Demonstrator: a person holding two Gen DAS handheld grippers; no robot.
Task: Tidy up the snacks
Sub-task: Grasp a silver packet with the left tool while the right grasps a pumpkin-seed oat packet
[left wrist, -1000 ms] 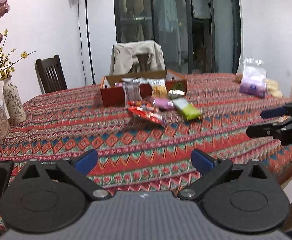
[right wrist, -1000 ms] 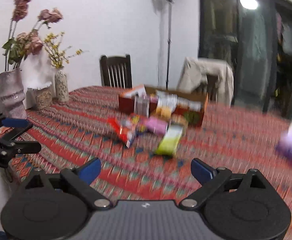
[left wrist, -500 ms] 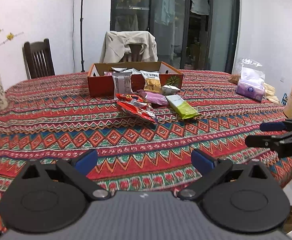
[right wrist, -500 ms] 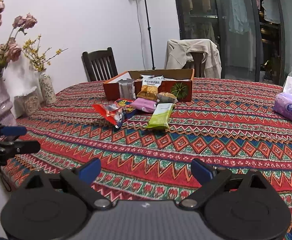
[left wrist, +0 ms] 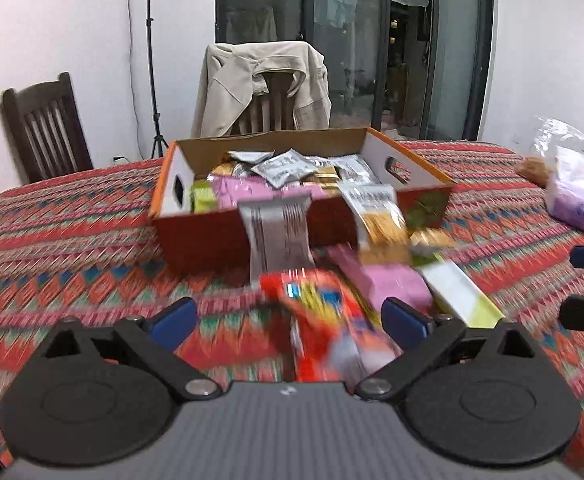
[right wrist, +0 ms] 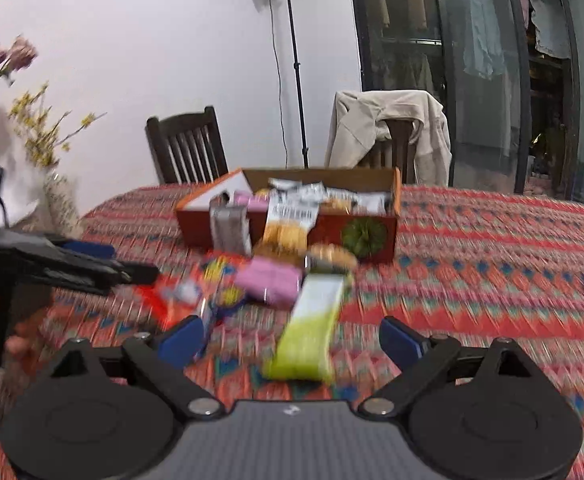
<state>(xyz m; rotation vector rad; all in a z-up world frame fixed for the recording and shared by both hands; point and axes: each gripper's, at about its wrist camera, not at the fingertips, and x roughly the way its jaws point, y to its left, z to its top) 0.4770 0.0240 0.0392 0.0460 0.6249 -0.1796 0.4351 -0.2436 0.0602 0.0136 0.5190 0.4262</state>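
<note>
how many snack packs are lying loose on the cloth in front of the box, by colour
Red crinkly foil pack: 1
Pink flat wrapper pack: 1
White and green long pack: 1
Gold round-ended pack: 1
Total: 4 loose on the patterned tablecloth, not counting two leaning on the orange cardboard box.

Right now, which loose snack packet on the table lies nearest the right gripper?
The green-and-white packet, lying lengthwise just ahead of the open right gripper; the pink packet lies farther back.
</note>
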